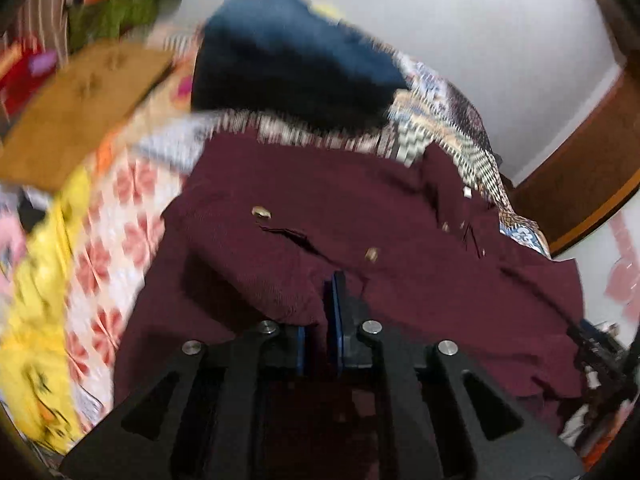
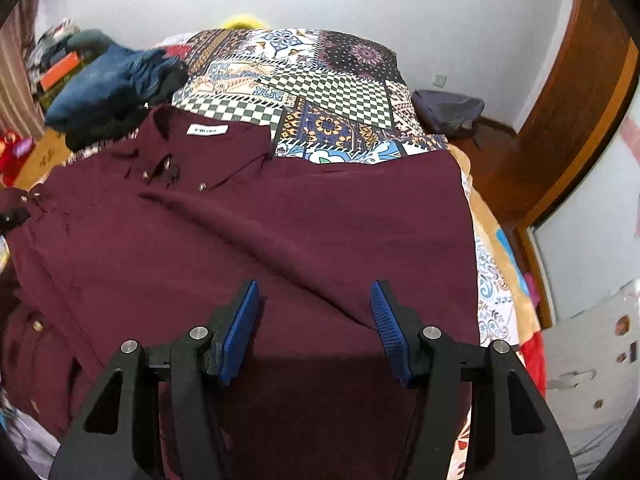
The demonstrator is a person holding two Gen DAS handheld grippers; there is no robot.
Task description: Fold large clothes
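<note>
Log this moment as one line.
task: fold shirt | left gripper: shut on maroon shirt | right gripper: open above shirt | bed: shirt spread, collar far side

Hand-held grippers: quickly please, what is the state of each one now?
Left hand-held gripper: closed on a fold of the maroon shirt.
Right hand-held gripper: open, holding nothing, above the shirt.

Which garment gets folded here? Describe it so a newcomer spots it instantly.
Start at the bed with the patchwork cover. Spread flat over its near half lies the maroon shirt, collar toward the wall. Its white neck label and small gold buttons set it apart from the crumpled blue clothes heaped beside its collar.
</note>
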